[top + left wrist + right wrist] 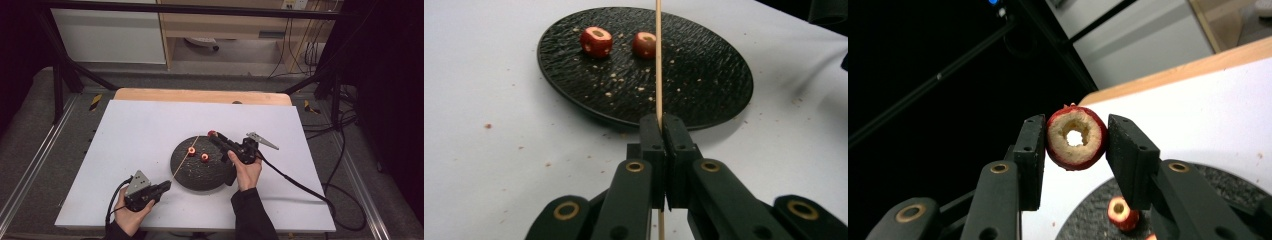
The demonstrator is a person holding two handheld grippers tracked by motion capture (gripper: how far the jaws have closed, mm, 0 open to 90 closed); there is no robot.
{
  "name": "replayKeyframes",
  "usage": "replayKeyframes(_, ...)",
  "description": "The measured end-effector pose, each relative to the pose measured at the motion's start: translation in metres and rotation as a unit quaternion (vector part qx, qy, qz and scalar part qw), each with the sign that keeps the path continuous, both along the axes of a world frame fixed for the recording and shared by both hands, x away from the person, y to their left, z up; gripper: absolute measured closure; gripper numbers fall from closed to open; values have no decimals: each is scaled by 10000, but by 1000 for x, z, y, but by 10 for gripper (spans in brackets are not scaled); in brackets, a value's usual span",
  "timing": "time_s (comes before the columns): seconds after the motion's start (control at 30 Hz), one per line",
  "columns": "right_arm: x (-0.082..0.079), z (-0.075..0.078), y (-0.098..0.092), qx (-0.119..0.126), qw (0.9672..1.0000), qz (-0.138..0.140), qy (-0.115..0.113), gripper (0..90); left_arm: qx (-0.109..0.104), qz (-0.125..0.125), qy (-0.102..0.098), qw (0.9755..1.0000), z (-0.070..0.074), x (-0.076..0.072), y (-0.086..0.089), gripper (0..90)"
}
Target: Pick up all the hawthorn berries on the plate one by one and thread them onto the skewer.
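Two fruits point(596, 41) visible (skewer point(657, 60) tip cut off above).

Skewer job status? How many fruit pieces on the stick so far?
None threaded that I can see. In hand: left gripper shut on the skewer; right gripper holds a cored red piece, hole facing out. Left: two pieces on the black plate.
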State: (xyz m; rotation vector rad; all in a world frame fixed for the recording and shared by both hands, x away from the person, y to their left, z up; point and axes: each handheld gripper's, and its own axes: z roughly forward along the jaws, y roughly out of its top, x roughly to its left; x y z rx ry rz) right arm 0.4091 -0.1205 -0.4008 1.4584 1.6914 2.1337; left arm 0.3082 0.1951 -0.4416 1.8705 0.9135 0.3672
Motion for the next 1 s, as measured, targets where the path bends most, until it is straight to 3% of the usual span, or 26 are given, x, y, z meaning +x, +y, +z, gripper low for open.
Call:
replayKeyframes(0.4, 3, 3, -3, 557, 9978, -274, -239, 608, -262, -193, 72, 9994, 2, 1, -17, 884)
replayKeyframes(1.0, 5, 0, -1, 956, 9938, -496, -276, 609, -419, -256, 70, 9988, 1, 1, -35, 883)
